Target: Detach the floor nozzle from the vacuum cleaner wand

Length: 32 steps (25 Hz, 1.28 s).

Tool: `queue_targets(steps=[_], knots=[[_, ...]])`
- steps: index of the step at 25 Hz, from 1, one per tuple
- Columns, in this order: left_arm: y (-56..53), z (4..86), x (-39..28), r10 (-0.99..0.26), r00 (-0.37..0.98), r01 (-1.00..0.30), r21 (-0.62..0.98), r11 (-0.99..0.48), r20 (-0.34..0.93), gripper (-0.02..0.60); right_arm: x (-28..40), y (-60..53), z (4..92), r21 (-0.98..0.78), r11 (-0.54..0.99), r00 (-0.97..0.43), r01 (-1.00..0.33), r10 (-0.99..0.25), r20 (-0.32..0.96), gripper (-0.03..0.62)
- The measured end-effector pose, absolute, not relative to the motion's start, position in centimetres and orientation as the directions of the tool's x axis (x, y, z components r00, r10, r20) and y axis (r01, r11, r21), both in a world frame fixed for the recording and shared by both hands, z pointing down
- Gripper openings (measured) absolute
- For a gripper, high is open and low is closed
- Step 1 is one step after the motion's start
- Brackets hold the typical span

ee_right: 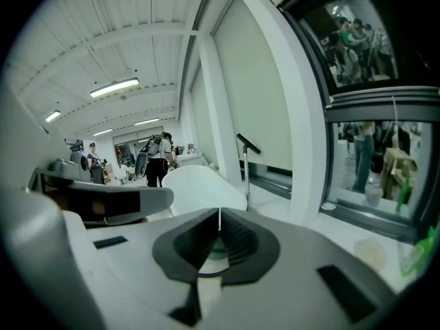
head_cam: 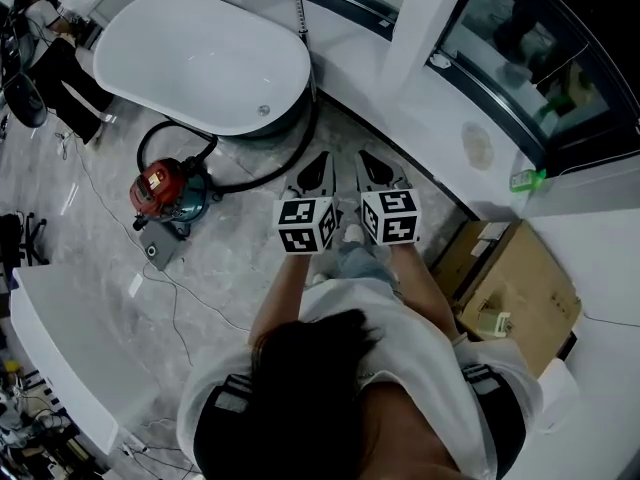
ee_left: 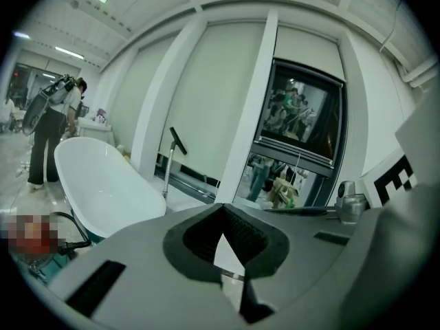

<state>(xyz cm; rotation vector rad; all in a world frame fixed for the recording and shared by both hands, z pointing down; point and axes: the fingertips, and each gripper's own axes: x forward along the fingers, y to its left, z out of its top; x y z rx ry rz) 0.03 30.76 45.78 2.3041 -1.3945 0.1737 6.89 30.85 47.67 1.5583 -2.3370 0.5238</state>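
A red canister vacuum cleaner (head_cam: 160, 190) sits on the marble floor left of me. Its black hose (head_cam: 270, 176) curves along the foot of the bathtub. The metal wand (head_cam: 299, 8) stands upright beyond the tub; in the left gripper view the wand (ee_left: 168, 167) shows a black handle on top. A flat grey piece (head_cam: 162, 247) lies by the canister; I cannot tell whether it is the nozzle. My left gripper (head_cam: 321, 158) (ee_left: 223, 215) and right gripper (head_cam: 366, 156) (ee_right: 218, 215) hang side by side in the air, both shut and empty, well short of the wand.
A white bathtub (head_cam: 200, 58) fills the upper left. A glass-fronted wall (head_cam: 530, 58) curves along the right. A cardboard box (head_cam: 515, 288) lies at my right, a white counter (head_cam: 60, 338) at my left. A thin cable (head_cam: 175, 308) trails over the floor. A person (ee_left: 48, 133) stands far off.
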Motion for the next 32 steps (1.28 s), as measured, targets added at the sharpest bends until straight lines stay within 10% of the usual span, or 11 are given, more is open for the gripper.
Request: queue_targets(steps=[32], knots=[[22.7, 45.9, 2.5, -0.888, 0.326, -0.927, 0.293, -0.234, 0.323, 0.005, 10.0, 21.7, 48.3, -0.11, 0.493, -0.488, -0.863, -0.757, 0.434, 0.015]])
